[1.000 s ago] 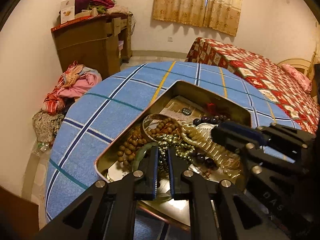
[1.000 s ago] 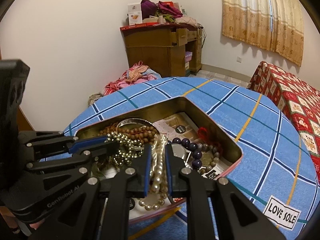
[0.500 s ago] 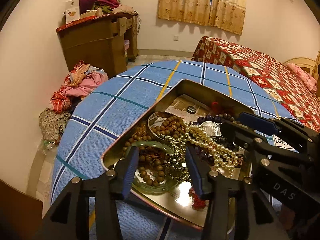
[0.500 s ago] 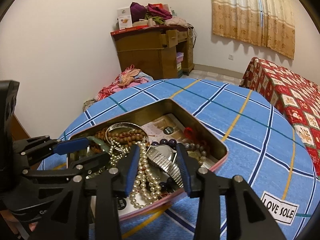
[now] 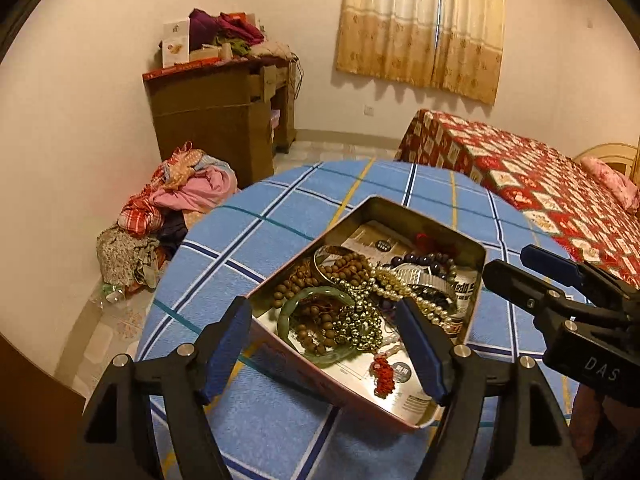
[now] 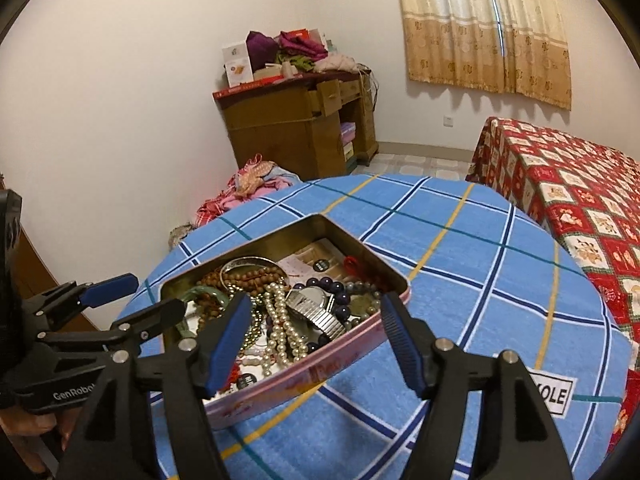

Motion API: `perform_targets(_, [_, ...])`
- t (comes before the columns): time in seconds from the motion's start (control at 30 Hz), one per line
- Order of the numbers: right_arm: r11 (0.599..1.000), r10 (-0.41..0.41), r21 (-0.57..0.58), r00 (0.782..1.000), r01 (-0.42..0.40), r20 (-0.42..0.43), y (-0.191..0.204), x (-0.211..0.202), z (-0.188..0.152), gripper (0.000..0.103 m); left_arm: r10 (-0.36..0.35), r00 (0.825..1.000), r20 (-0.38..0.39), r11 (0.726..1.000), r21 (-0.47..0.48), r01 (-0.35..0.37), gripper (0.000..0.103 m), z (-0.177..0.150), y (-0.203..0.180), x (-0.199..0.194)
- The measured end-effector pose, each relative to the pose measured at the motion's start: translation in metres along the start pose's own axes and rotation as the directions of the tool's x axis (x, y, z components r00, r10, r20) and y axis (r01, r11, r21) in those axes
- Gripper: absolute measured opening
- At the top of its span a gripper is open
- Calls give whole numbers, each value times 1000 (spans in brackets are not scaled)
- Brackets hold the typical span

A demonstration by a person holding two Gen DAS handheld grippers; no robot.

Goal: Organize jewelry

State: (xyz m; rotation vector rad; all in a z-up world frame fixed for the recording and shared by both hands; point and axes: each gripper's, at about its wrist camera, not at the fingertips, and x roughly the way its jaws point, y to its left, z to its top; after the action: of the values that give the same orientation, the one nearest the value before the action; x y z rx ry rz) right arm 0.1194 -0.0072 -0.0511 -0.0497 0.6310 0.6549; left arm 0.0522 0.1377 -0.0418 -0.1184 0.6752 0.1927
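An open metal tin [image 5: 478, 280] [image 6: 320, 374] on the table holds tangled jewelry. In it lie a green bangle [image 5: 294, 308] [image 6: 200, 292], brown wooden beads [image 5: 344, 264], a gold bead chain [image 5: 356, 320], a pearl strand [image 5: 426, 306] [image 6: 285, 332], a metal-band watch [image 6: 316, 310] and dark purple beads [image 6: 332, 284]. My left gripper [image 5: 322, 312] [image 6: 158, 294] hovers above the tin's near left side. Its jaws are opening, with nothing between the pads. My right gripper [image 6: 316, 302] [image 5: 506, 260] hovers over the near right side, also opening and holding nothing.
The round table wears a blue plaid cloth [image 5: 280, 232] with a "LOVE SOLE" label [image 6: 556, 394] at its right edge. A bed with a red quilt [image 5: 540, 184] stands to the right. A cluttered wooden desk [image 5: 224, 120] and a clothes pile [image 5: 180, 200] lie beyond.
Both grippers went from nearly shut to wide apart, letting go of the gold bead chain and the pearl strand. Both drew back and up from the tin.
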Motion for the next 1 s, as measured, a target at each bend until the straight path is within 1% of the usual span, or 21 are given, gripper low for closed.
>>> perform_targets(0.13, [1000, 0, 1, 1000, 0, 22, 1, -10, 2, 73, 1, 1000, 26, 1000, -13, -1, 74, 0, 0, -9])
perform_targets(0.63, [1000, -10, -7, 998, 10, 54, 2, -30, 3, 74, 6, 999, 52, 1000, -25, -5, 75, 0, -4, -22])
perform_targets(1.0, [1000, -14, -1, 998, 14, 66, 0, -36, 3, 75, 2, 998, 63, 1000, -21, -1, 75, 0, -7, -29])
